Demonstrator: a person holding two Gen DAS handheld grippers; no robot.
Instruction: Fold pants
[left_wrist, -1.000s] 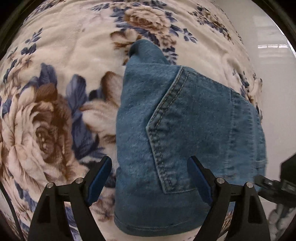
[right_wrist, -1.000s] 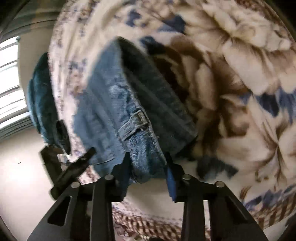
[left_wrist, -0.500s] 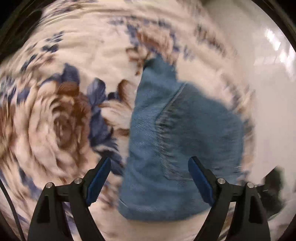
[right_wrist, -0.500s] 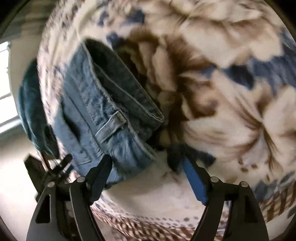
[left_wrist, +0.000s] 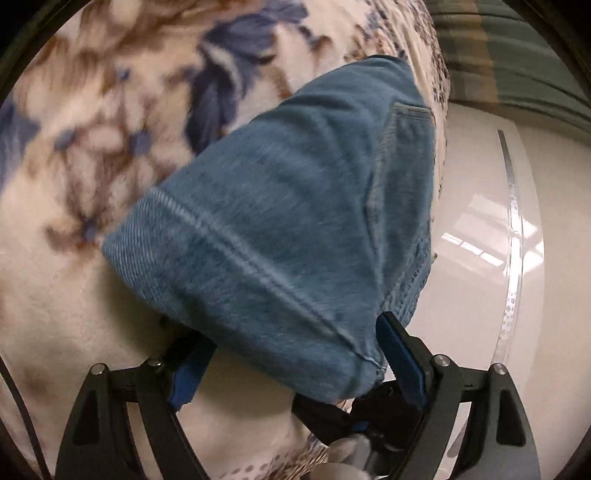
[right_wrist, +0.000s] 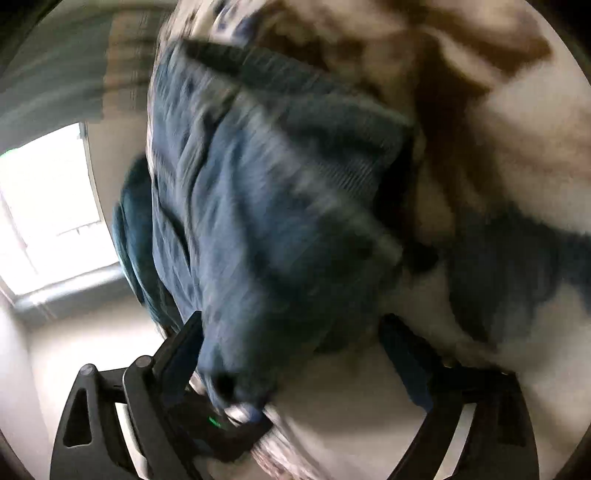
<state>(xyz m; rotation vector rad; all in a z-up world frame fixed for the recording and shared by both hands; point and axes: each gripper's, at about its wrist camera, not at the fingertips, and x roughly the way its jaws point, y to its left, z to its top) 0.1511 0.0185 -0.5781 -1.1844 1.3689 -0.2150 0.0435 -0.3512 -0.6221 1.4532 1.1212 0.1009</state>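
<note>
Left gripper (left_wrist: 295, 354) stands wide apart, the folded blue jeans (left_wrist: 295, 221) lying between its fingers, unpinched. Right gripper (right_wrist: 291, 365) has just been opening; its jaws gape around the jeans' near edge — blurred, seemingly not clamped. The jeans rest on a floral blanket (left_wrist: 92, 147) near its edge, beside pale floor (left_wrist: 480, 258).

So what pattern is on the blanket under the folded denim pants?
Cream blanket with large brown and blue flowers, clearest in the left wrist view.
</note>
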